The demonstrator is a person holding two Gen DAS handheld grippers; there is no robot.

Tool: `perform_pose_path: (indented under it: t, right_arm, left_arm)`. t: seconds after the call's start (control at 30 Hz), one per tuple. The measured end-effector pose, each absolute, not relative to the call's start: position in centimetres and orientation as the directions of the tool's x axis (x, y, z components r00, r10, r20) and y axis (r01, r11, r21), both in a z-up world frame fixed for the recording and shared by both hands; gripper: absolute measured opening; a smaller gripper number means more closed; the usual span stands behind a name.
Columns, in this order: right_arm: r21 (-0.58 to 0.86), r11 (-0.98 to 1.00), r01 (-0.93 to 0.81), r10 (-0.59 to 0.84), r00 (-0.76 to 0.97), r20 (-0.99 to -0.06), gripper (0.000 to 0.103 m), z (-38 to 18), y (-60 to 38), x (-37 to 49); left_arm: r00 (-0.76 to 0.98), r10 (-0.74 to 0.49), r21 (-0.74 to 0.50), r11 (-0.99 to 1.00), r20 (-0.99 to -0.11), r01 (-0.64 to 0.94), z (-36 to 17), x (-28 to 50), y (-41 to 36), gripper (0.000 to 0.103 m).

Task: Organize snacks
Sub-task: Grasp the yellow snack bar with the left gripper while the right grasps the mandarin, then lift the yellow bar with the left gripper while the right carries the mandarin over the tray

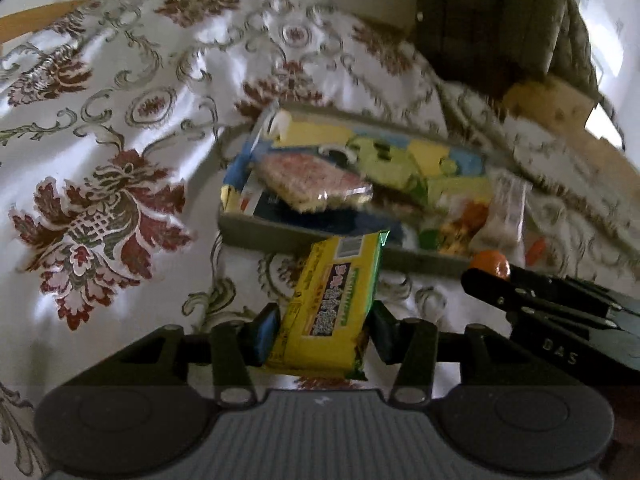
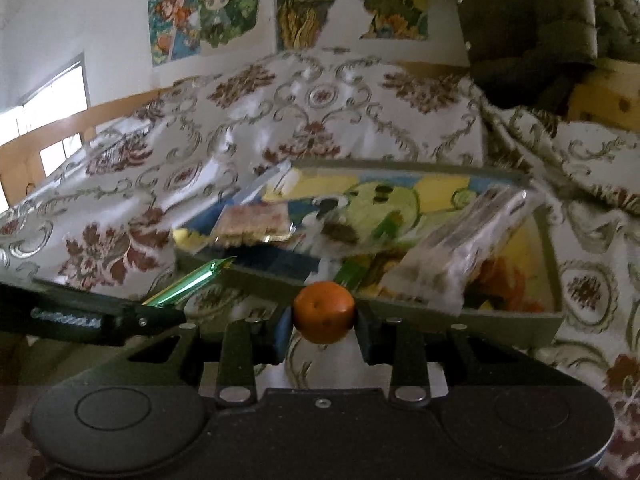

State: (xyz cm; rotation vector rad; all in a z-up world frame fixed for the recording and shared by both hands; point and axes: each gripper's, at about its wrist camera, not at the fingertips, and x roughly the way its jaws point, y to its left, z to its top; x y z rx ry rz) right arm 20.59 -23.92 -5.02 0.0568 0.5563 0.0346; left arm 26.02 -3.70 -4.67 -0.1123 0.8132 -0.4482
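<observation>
My left gripper (image 1: 326, 330) is shut on a yellow and green snack packet (image 1: 328, 308), held just in front of a grey tray (image 1: 280, 236). My right gripper (image 2: 322, 328) is shut on a small orange fruit (image 2: 324, 310), held at the near edge of the same tray (image 2: 460, 320). The tray holds a clear-wrapped pink and tan cracker pack (image 1: 316, 184) (image 2: 256, 220), a clear plastic bag of snacks (image 2: 460, 248) (image 1: 504, 216) and other colourful packets. The right gripper with the orange fruit (image 1: 490, 262) shows at the right of the left wrist view.
The tray lies on a white cloth with red and grey floral print (image 1: 120, 120) (image 2: 320, 120). A dark quilted jacket (image 1: 500, 20) (image 2: 540, 20) hangs at the back right over a wooden chair (image 1: 560, 100). Cartoon posters (image 2: 208, 12) hang on the wall.
</observation>
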Motion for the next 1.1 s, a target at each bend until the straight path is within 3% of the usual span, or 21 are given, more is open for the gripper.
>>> perform_pose_path:
  t: [0.17,0.2,0.23,0.4,0.47,0.73,1.1]
  right_arm:
    - [0.035,0.999,0.001,0.017,0.864,-0.503,0.035,-4.8,-24.5,21.5]
    - [0.036,0.999,0.004,0.014,0.868,-0.497,0.035,-4.7,-24.6,21.8]
    - [0.033,0.999,0.008,0.009,0.871,-0.491,0.035,-4.6,-24.7,22.2]
    - [0.038,0.999,0.021,0.0,0.877,-0.481,0.035,-4.7,-25.2,23.6]
    - [0.052,0.998,0.028,0.0,0.876,-0.482,0.035,-4.8,-25.5,23.8]
    - [0.078,0.997,0.022,0.019,0.871,-0.49,0.035,-5.2,-25.7,23.9]
    - [0.068,0.998,0.011,0.022,0.884,-0.467,0.035,-4.3,-25.3,24.3]
  left_arm:
    - [0.643,-0.461,-0.343,0.887,-0.611,0.31,-3.7,26.4,-3.7,0.047]
    - [0.648,-0.472,-0.357,0.88,-0.598,0.312,-3.4,26.8,-3.9,0.039]
    - [0.641,-0.485,-0.365,0.873,-0.594,0.322,-3.3,27.4,-4.2,0.024]
    - [0.625,-0.482,-0.388,0.874,-0.614,0.293,-3.7,29.5,-5.6,0.021]
    - [0.617,-0.472,-0.375,0.88,-0.63,0.292,-4.0,29.9,-6.0,0.014]
    - [0.557,-0.431,-0.301,0.901,-0.71,0.314,-5.7,29.7,-6.2,0.014]
    - [0.602,-0.495,-0.362,0.869,-0.626,0.339,-1.4,28.7,-5.7,0.011]
